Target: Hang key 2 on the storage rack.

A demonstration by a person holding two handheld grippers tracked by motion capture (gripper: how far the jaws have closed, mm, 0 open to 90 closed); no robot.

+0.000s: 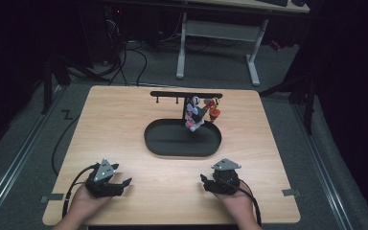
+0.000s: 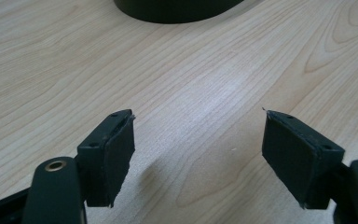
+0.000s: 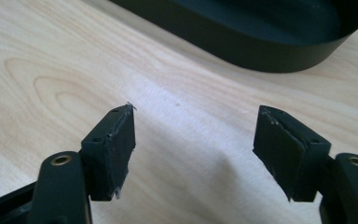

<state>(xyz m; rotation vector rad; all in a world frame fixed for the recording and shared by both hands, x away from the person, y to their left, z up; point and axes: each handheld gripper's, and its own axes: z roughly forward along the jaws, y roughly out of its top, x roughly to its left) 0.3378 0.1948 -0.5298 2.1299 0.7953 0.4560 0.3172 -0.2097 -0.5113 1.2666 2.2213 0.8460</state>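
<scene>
Nearest to my tools is the black oval tray, lying in the middle of the table. A black post is rising from the tray's far rim and carrying a crossbar over it. A cluster of small colourful figures is hanging off that bar, white, pink and red ones, dangling just above the tray's far right part; they are too small for me to tell apart.

In my left tool's view the tray's near wall is peeking in at the top edge, well apart from the pads. In my right tool's view the tray is sitting closer, its dark wall and hollow inside curving across the top.

My left tool is resting low over the near left part of the table, jaws standing wide apart with bare wood between them, pinching nothing. My left hand is gripping it from the near edge.

My right tool is sitting low over the near right part, jaws spread too, light wood grain showing between the pads, nothing caught there. My right hand is wrapping its body, a cable trailing off towards the table's near edge.
</scene>
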